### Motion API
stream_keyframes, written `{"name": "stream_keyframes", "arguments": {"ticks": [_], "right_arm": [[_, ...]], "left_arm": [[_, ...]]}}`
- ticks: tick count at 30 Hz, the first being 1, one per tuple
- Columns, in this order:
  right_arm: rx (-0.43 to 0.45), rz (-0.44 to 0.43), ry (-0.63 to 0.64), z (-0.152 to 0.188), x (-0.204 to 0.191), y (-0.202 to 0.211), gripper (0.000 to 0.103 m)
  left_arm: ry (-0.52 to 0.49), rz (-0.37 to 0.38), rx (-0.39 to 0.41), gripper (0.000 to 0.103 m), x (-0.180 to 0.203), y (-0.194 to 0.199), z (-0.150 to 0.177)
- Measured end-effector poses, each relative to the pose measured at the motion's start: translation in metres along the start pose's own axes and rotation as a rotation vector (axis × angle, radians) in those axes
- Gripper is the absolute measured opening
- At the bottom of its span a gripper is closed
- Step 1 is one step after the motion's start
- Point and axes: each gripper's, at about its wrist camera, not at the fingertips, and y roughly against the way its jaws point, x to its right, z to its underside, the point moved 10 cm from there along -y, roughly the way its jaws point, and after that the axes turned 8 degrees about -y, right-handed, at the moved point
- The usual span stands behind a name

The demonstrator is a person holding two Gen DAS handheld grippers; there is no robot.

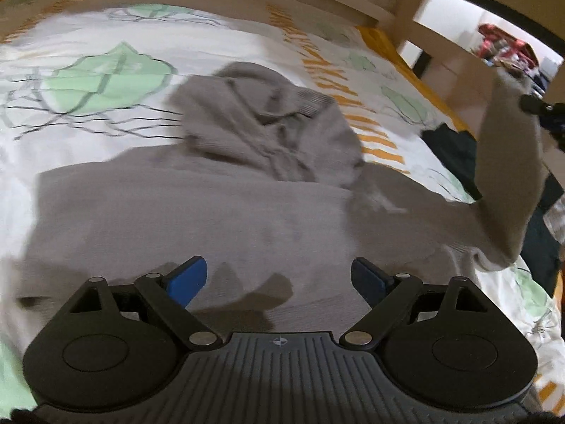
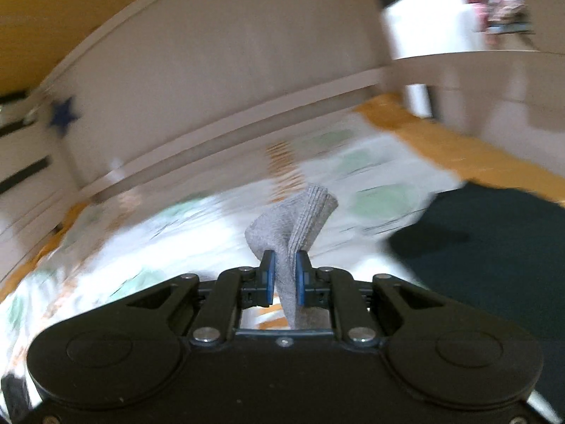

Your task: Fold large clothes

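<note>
A grey knit hoodie [image 1: 219,212] lies flat on the bed, its hood [image 1: 268,120] crumpled at the far side. My left gripper [image 1: 279,275] is open and empty just above the hoodie's body, its blue pads apart. The hoodie's right sleeve [image 1: 508,176] is lifted off the bed. My right gripper [image 2: 284,275] is shut on the sleeve's ribbed cuff [image 2: 300,219], which sticks out past the pads. The right gripper also shows at the right edge of the left wrist view [image 1: 540,113], holding the sleeve up.
The bed has a white cover [image 1: 88,81] with green leaves and orange stripes. A dark garment [image 2: 494,254] lies on the bed's right side. A beige headboard [image 2: 212,81] runs along the far side. An open shelf with red items [image 1: 505,46] stands at the far right.
</note>
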Motion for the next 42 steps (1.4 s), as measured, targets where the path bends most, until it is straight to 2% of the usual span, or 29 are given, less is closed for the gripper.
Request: {"name": "stream_keyframes", "arguments": {"ticks": [5, 10, 13, 15, 17, 18, 21, 27, 31, 33, 36, 39, 41, 42], "right_arm": [[-0.092, -0.09, 0.053, 0.063, -0.07, -0.044, 0.02], [-0.18, -0.102, 0.132, 0.136, -0.109, -0.079, 0.02], [-0.238, -0.087, 0.195, 0.18, -0.117, -0.088, 0.021], [-0.29, -0.093, 0.222, 0.203, -0.118, -0.09, 0.029], [-0.353, -0.118, 0.239, 0.225, -0.117, -0.088, 0.032], [-0.369, -0.129, 0.248, 0.232, -0.117, -0.085, 0.046], [-0.356, -0.151, 0.29, 0.24, -0.113, -0.067, 0.066], [-0.333, -0.164, 0.365, 0.254, -0.112, -0.047, 0.069], [-0.204, -0.142, 0.356, 0.236, -0.113, -0.038, 0.069], [-0.184, -0.125, 0.327, 0.226, -0.108, -0.042, 0.075], [-0.246, -0.141, 0.272, 0.23, -0.1, -0.053, 0.076], [-0.324, -0.222, 0.276, 0.248, -0.104, -0.054, 0.078], [-0.345, -0.256, 0.323, 0.259, -0.113, -0.052, 0.078], [-0.347, -0.261, 0.338, 0.262, -0.115, -0.052, 0.079]], "left_arm": [[0.056, -0.035, 0.008, 0.089, -0.04, 0.021, 0.008], [0.126, -0.055, 0.008, 0.089, -0.07, 0.033, 0.017], [0.156, -0.056, 0.006, 0.089, -0.083, 0.036, 0.018], [0.17, -0.048, 0.005, 0.089, -0.086, 0.035, 0.016], [0.176, -0.036, 0.008, 0.089, -0.084, 0.032, 0.011], [0.178, -0.027, 0.011, 0.089, -0.081, 0.03, 0.008], [0.188, 0.015, 0.013, 0.089, -0.07, 0.021, 0.001], [0.201, 0.079, 0.001, 0.089, -0.042, -0.003, -0.007], [0.176, 0.101, -0.012, 0.089, -0.026, -0.013, -0.016], [0.167, 0.097, -0.026, 0.089, -0.023, -0.02, -0.02], [0.171, 0.079, -0.04, 0.089, -0.023, -0.029, -0.023], [0.157, 0.071, -0.063, 0.088, -0.021, -0.037, -0.022], [0.131, 0.055, -0.093, 0.083, -0.02, -0.041, -0.018], [0.117, 0.044, -0.111, 0.075, -0.019, -0.043, -0.016]]}}
